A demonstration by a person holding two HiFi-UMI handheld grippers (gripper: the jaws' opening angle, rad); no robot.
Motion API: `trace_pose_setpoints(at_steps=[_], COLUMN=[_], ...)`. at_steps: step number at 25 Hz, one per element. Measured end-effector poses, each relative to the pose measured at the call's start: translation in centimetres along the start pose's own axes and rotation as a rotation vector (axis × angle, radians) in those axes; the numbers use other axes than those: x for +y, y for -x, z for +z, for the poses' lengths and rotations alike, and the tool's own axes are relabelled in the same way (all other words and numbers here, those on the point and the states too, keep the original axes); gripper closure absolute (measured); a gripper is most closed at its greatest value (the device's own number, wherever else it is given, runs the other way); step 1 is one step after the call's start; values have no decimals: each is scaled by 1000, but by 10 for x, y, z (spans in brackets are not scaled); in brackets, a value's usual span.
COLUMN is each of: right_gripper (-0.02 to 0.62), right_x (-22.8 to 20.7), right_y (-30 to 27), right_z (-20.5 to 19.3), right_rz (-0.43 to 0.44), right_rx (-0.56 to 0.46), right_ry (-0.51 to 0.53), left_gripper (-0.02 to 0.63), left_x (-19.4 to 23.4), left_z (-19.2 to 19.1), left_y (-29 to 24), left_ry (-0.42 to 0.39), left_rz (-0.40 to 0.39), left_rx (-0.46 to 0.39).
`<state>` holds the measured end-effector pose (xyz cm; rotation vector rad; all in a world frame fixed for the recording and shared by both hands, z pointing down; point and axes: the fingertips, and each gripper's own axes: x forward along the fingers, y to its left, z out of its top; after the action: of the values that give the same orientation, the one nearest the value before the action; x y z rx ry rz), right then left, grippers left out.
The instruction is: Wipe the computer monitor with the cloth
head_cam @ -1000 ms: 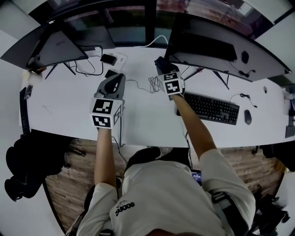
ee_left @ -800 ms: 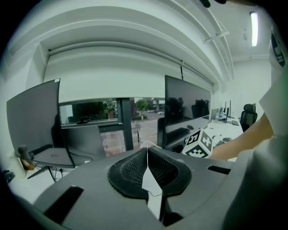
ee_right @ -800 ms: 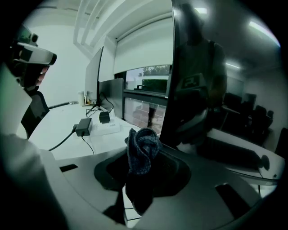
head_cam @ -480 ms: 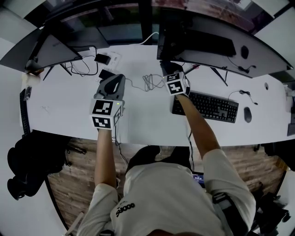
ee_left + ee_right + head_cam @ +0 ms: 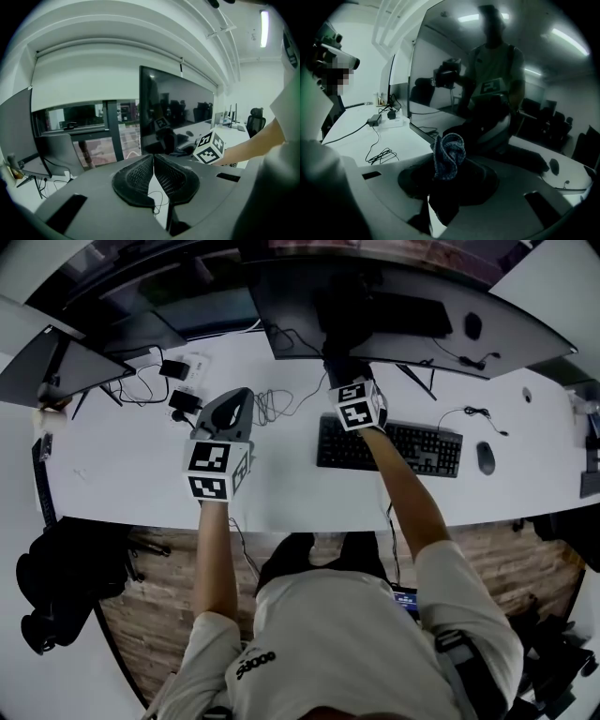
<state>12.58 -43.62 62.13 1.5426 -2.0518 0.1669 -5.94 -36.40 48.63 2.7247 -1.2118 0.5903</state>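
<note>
A wide dark monitor [image 5: 441, 320] stands at the back of the white desk [image 5: 281, 484]; its glossy screen [image 5: 487, 61] fills the right gripper view and reflects the person. My right gripper [image 5: 343, 373] is shut on a bunched blue-grey cloth [image 5: 448, 154], held just in front of the screen's lower left part. In the head view the cloth itself is hidden behind the gripper. My left gripper [image 5: 234, 401] hovers over the desk to the left, jaws closed together with nothing between them [image 5: 153, 176]. The same monitor [image 5: 173, 112] shows to its right.
A black keyboard [image 5: 389, 446] and mouse [image 5: 486, 457] lie under the monitor. A loose cable bundle [image 5: 272, 404], a power strip and adapter [image 5: 178, 367] sit at mid-left. A second monitor [image 5: 56, 362] stands at the far left.
The head view has shifted right, so desk items slid left in frame. My right gripper with the cloth has moved up close to the monitor screen. The left gripper has stayed put.
</note>
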Motion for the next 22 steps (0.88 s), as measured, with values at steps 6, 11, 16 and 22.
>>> trace_pose_setpoints(at_steps=[6,11,16,22], right_gripper=[492,492,492,494], right_x=[-63,-117,-163,-225], right_y=[30,53,74,105], right_z=[-33,-65,-90,-124], right_rz=[-66,-101,-133,-197], right_rx=[21,38,40,50], right_ry=[-38,-48,-74,-121], left_gripper=[587,586,586,586], left_x=[-45,-89,-137,-189], left_z=[11,18,29,43], left_y=[-36,-67,-103,-140], left_ry=[3,-4,-10,-28], left_rz=[-40,-77,-130,-178], left_rx=[12,18,21,29])
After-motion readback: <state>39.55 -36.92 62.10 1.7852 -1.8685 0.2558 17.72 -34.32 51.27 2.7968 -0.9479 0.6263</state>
